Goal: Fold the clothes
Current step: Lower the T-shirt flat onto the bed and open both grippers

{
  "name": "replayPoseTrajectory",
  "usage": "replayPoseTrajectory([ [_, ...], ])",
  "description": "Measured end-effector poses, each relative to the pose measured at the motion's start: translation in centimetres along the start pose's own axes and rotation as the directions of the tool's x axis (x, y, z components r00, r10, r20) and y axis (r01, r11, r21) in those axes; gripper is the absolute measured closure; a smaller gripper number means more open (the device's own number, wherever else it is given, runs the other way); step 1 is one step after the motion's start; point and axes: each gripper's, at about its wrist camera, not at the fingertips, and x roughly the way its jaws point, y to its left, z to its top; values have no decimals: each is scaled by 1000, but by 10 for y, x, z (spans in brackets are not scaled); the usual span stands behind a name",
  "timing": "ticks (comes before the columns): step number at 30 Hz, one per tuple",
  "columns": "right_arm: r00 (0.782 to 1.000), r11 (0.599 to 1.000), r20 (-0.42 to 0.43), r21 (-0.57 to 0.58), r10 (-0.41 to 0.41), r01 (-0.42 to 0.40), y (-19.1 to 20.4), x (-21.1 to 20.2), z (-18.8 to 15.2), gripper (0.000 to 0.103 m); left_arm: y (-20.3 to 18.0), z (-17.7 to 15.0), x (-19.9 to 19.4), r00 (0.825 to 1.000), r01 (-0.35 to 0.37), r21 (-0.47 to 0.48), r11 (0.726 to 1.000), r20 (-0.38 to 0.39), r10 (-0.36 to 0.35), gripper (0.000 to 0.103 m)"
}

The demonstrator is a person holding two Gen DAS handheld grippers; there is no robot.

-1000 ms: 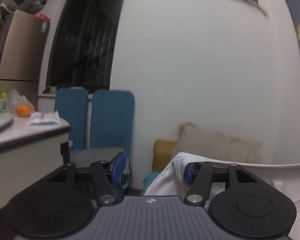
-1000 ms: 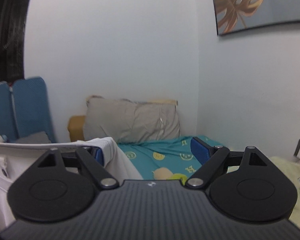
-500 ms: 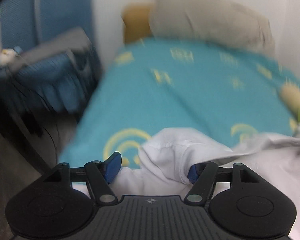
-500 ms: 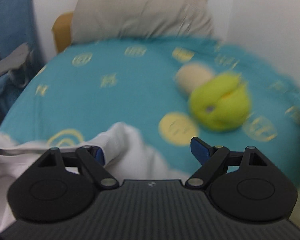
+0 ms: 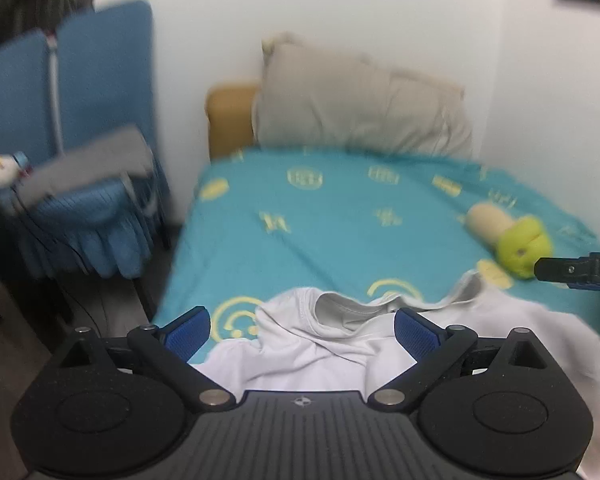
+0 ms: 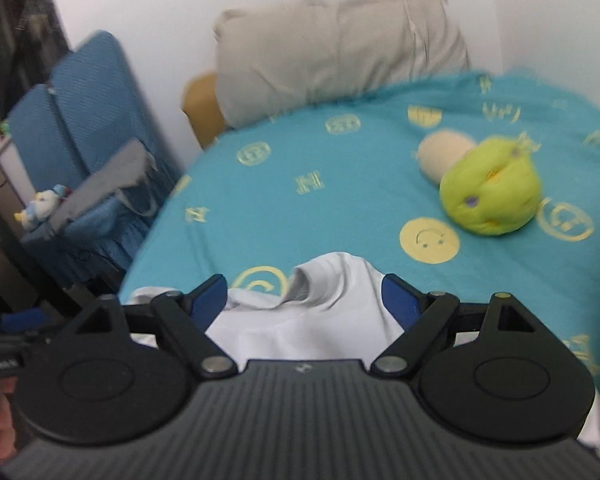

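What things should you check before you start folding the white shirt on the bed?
1. White shirt lying on the bed sheet: ok.
2. Shirt spread flat: not ok, the collar end is bunched and wrinkled.
3. Left gripper free of cloth: ok, its jaws are opening, the shirt lies between them and the pads are not pressing it.
4. Right gripper free of cloth: ok, jaws wide apart over the shirt.
5. Green plush toy out of the way: ok, it sits apart from the shirt.
6. Near half of the shirt lying smooth: cannot tell, the grippers hide it.
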Motion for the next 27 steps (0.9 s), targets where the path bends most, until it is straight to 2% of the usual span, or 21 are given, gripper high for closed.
replayPoseTrajectory([
  [7, 993, 999, 115, -34, 15, -12, 21, -141, -45, 18, -22, -31, -161, 991, -19, -44, 999, 129, 24, 3],
  [14, 992, 999, 124, -51, 12, -6, 32, -257, -100, 18, -61, -80, -296, 975, -25, -16, 1000, 221, 28, 3],
  [18, 984, 991, 179, -131, -3, 27, 39, -302, -127, 18, -83, -111, -341, 963, -27, 26, 999, 268, 19, 3],
  [20, 982, 993, 188, -114, 11, 11, 34, -319, -141, 18, -86, -124, -355, 960, -35, 18, 999, 280, 29, 3],
  [22, 985, 996, 170, -89, 30, -15, 28, -329, -155, 18, -83, -140, -364, 959, -13, -24, 1000, 281, 19, 3],
  [25, 987, 993, 160, -115, 22, -4, 32, -332, -166, 18, -75, -164, -369, 965, 41, -80, 996, 261, -19, 3],
  [27, 984, 989, 176, -149, 17, 10, 39, -330, -167, 18, -75, -172, -365, 976, 37, -72, 997, 219, -21, 3],
])
